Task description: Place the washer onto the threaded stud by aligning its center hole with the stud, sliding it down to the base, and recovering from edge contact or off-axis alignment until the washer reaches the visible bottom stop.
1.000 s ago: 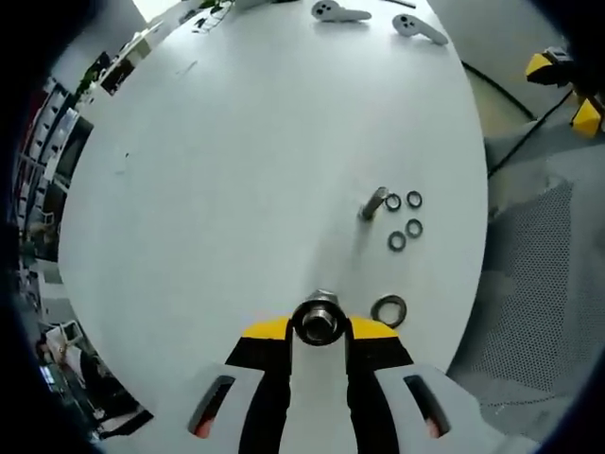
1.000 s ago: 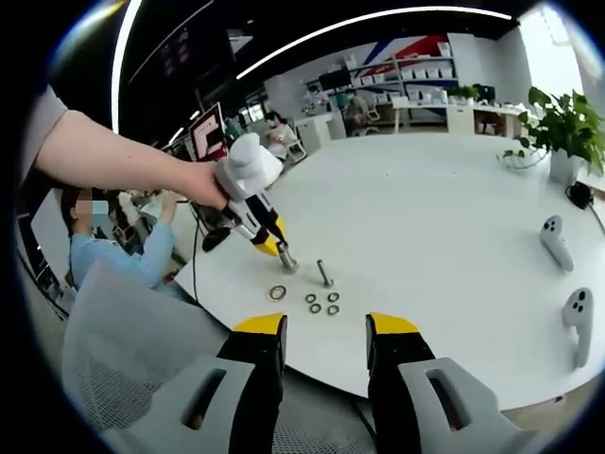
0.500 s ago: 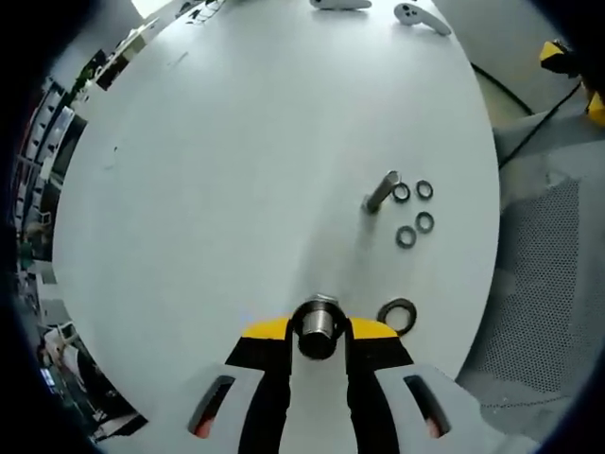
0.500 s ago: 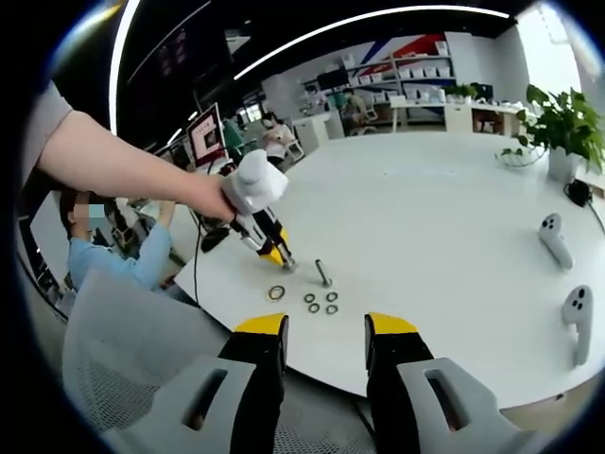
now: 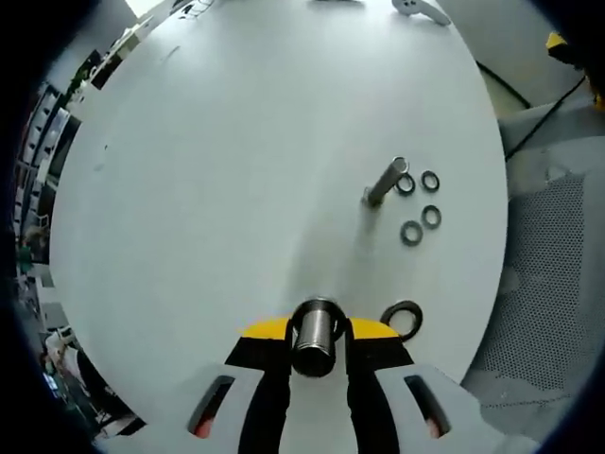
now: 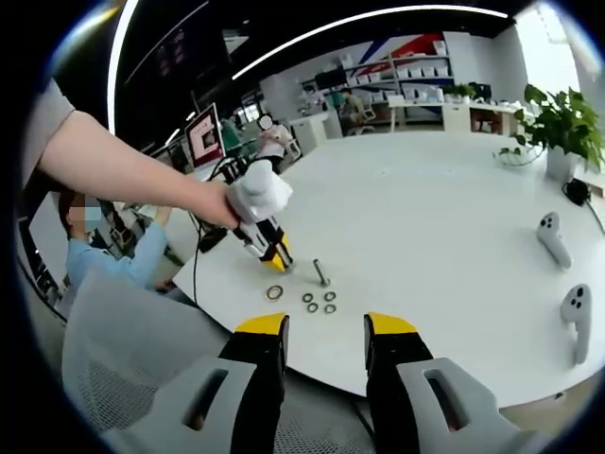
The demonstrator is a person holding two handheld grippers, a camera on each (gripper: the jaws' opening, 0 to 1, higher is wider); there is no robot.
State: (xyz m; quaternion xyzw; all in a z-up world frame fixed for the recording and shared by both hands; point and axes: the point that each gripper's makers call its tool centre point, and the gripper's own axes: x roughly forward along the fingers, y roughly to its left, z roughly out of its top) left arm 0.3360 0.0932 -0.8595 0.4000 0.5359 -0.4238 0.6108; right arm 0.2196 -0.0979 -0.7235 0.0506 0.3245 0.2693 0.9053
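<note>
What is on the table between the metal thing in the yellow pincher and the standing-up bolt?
Nothing. In the left gripper view, bare white table runs from the metal cylinder in the left gripper to the stud. The big washer lies off to one side.

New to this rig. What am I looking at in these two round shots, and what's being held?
No robot here: a person holds a handheld gripper in each hand, and each carries a fisheye camera. In the left gripper view, the left gripper is shut on a metal cylinder above a white table. On the table stand a threaded stud, three small washers and a larger washer. In the right gripper view, the right gripper hangs open off the table edge, watching the left.
</note>
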